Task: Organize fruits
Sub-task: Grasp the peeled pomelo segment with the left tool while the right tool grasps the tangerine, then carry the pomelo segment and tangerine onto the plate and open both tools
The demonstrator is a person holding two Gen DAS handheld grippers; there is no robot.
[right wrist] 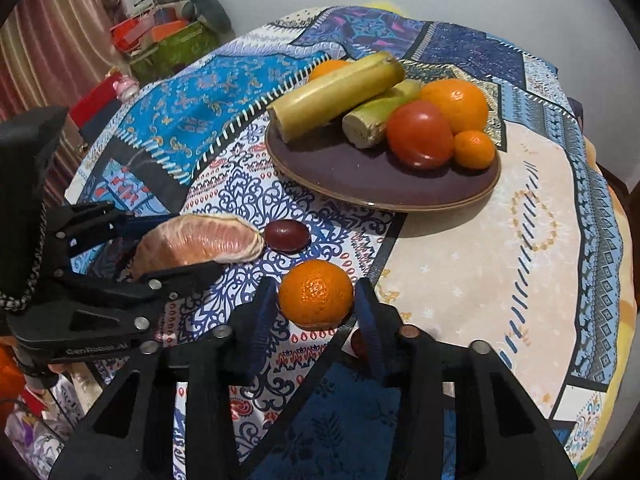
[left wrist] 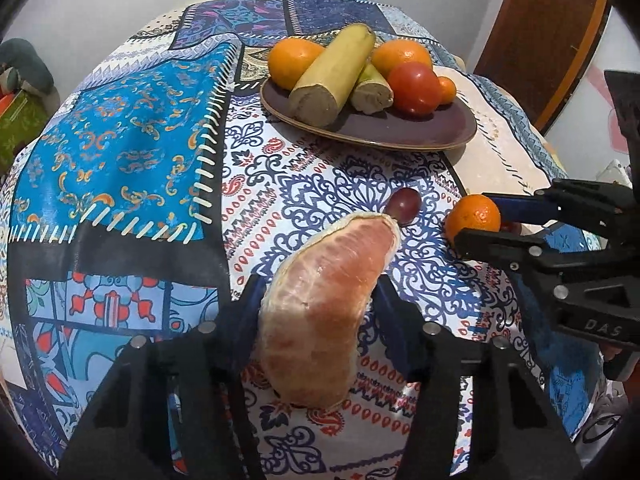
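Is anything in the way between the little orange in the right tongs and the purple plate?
Nothing visible. The little orange sits between the right tongs, and only bare patterned cloth lies between it and the plate. The dark grape lies off to the left, beside the pomelo wedge.

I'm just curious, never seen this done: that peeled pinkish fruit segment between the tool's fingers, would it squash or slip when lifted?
The peeled segment looks soft: only a thin, wrinkled membrane covers pink pulp, so a hard squeeze would probably bruise or burst it. Its skin looks dull rather than wet, so likely not very slippery. Being long and curved, it may sag or pivot in the left tool, but seems unlikely to roll.
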